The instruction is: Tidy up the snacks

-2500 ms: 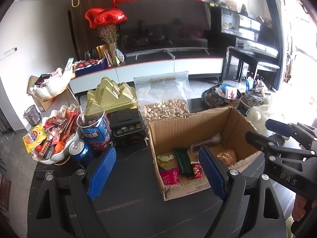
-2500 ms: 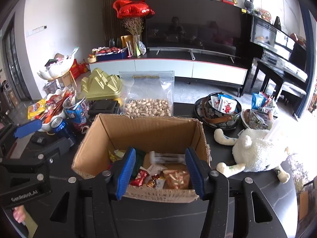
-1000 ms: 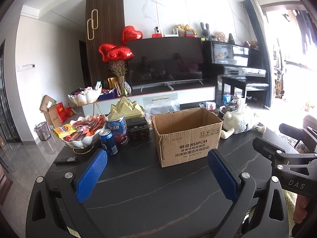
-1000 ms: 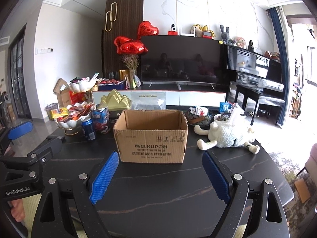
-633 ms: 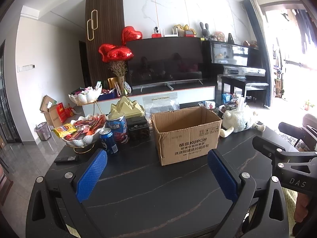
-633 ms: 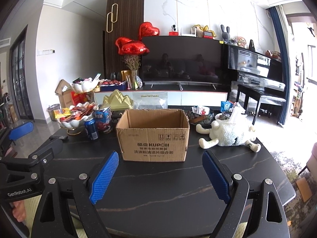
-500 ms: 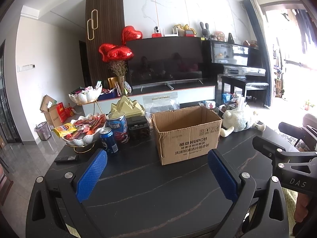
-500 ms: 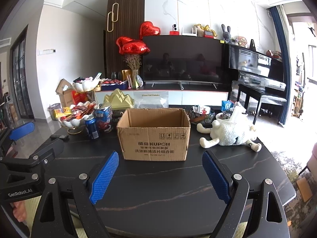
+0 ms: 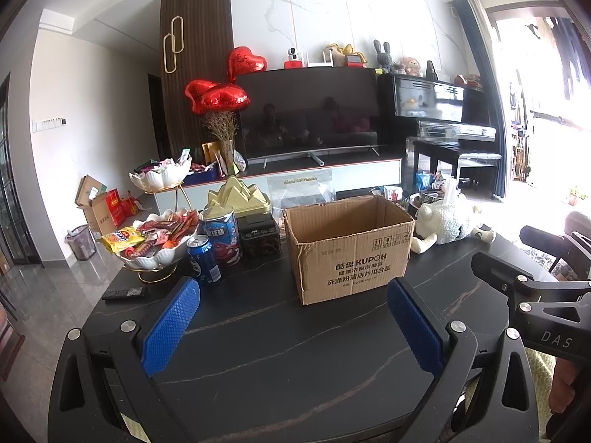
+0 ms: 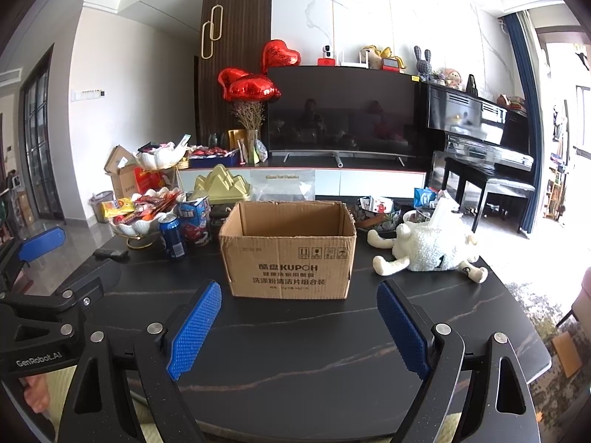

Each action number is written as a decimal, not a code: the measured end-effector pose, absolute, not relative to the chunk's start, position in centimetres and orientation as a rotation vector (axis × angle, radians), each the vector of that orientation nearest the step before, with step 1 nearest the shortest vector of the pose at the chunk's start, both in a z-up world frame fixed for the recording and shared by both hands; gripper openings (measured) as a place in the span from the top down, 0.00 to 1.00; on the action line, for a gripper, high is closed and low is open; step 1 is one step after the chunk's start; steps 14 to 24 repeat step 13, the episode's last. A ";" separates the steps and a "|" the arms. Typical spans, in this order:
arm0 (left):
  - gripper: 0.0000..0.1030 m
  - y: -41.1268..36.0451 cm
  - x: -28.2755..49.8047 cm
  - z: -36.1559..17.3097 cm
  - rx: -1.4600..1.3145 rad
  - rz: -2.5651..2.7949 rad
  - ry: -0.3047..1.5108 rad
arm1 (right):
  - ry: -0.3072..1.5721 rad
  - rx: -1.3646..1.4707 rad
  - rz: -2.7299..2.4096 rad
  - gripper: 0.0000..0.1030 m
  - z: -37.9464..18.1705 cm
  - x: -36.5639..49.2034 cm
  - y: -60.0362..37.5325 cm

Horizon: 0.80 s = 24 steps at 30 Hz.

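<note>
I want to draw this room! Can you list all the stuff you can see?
box: 1, brown, middle of table
table: 1, black
snack bowl: 1, white, left of box
can: 1, blue, beside bowl
tin: 1, blue, behind can
sheep toy: 1, white, right of box
remote: 1, black, table's left edge
balloons: 3, red, by TV
TV: 1, black
piano: 1, black, right
left tool: 1, blue pads, open, empty
right tool: 1, blue pads, open, empty
</note>
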<state>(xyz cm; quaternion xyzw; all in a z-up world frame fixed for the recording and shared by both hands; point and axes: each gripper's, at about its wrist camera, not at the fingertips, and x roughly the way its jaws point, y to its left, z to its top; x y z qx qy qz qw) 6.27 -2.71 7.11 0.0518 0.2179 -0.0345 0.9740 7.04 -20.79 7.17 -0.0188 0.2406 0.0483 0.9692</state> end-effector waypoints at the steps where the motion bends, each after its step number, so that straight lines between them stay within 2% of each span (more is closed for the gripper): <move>1: 0.00 -2.7 6.3 7.1 0.104 -0.068 0.439 | 0.486 -0.040 0.097 0.15 7.2 7.0 -20.7; 24: 0.00 -2.1 6.3 6.8 0.103 -0.056 0.440 | 0.491 -0.039 0.099 0.15 7.1 6.9 -20.6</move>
